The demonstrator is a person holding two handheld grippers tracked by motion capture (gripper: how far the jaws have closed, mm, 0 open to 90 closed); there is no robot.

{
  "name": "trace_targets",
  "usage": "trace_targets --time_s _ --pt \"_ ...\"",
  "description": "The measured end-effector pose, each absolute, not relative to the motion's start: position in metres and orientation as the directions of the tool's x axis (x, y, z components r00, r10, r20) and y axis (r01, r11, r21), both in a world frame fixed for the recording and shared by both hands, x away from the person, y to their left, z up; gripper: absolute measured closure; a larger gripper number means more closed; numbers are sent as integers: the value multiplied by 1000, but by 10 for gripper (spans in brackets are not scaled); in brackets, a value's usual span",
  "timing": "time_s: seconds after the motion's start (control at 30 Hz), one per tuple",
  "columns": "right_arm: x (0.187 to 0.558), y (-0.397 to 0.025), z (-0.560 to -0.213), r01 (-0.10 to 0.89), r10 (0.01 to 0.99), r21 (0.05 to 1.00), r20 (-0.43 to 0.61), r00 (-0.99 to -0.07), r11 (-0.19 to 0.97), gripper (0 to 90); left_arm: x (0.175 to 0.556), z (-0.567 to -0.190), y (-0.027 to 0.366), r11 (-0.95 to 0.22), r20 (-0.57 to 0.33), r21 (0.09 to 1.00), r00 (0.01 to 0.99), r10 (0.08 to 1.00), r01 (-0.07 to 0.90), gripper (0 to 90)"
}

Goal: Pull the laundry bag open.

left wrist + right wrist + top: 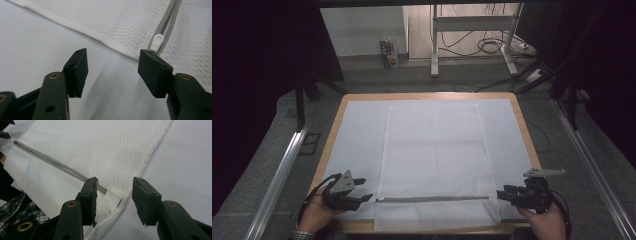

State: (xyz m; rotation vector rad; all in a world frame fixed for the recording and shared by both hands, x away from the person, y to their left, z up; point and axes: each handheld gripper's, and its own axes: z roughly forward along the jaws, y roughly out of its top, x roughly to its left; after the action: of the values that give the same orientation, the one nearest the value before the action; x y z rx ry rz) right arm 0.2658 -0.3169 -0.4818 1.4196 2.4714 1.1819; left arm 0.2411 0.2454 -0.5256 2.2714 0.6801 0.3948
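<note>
A white mesh laundry bag (432, 150) lies flat on the table, with a grey zipper (432, 199) running across its near end. My left gripper (364, 189) is open at the zipper's left end; in the left gripper view the white zipper pull (158, 42) sits just past one fingertip (155, 71). At the bag's right edge my right gripper (500, 194) is open. In the right gripper view its jaws straddle the bag's corner (113, 200), where the zipper (55, 163) ends.
The bag rests on a pale sheet (357, 135) that covers a wooden table (427, 95). Metal rails (279, 170) flank the table on both sides. A desk frame (472, 30) and cables stand on the floor beyond.
</note>
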Motion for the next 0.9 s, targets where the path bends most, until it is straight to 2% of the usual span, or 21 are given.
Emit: trace_targets --time_s 0.07,0.1,0.2,0.23,0.6,0.63,0.87,0.9 --pt "266 -316 -482 711 761 642 298 -577 287 510 242 -526 244 -592 71 720 810 582 362 360" --pt "267 -315 -483 705 761 647 291 -581 291 463 242 -526 243 -591 67 718 809 584 368 351" --pt "268 -313 -483 704 761 647 289 -581 291 439 243 -527 242 -589 63 717 807 588 373 315" --pt "268 -312 -483 700 760 650 284 -585 296 406 243 -527 241 -587 63 716 802 594 378 298" --pt "271 -305 -483 655 747 681 239 -621 327 281 247 -523 241 -501 -17 745 762 647 441 172" --pt "272 -303 -482 641 749 693 221 -625 330 244 247 -521 241 -485 -30 749 754 656 452 155" --pt "276 -297 -478 599 759 727 167 -630 337 183 247 -517 237 -444 -62 755 726 685 482 103" --pt "278 -294 -477 591 761 733 158 -629 337 134 247 -516 235 -439 -69 755 725 685 487 95"
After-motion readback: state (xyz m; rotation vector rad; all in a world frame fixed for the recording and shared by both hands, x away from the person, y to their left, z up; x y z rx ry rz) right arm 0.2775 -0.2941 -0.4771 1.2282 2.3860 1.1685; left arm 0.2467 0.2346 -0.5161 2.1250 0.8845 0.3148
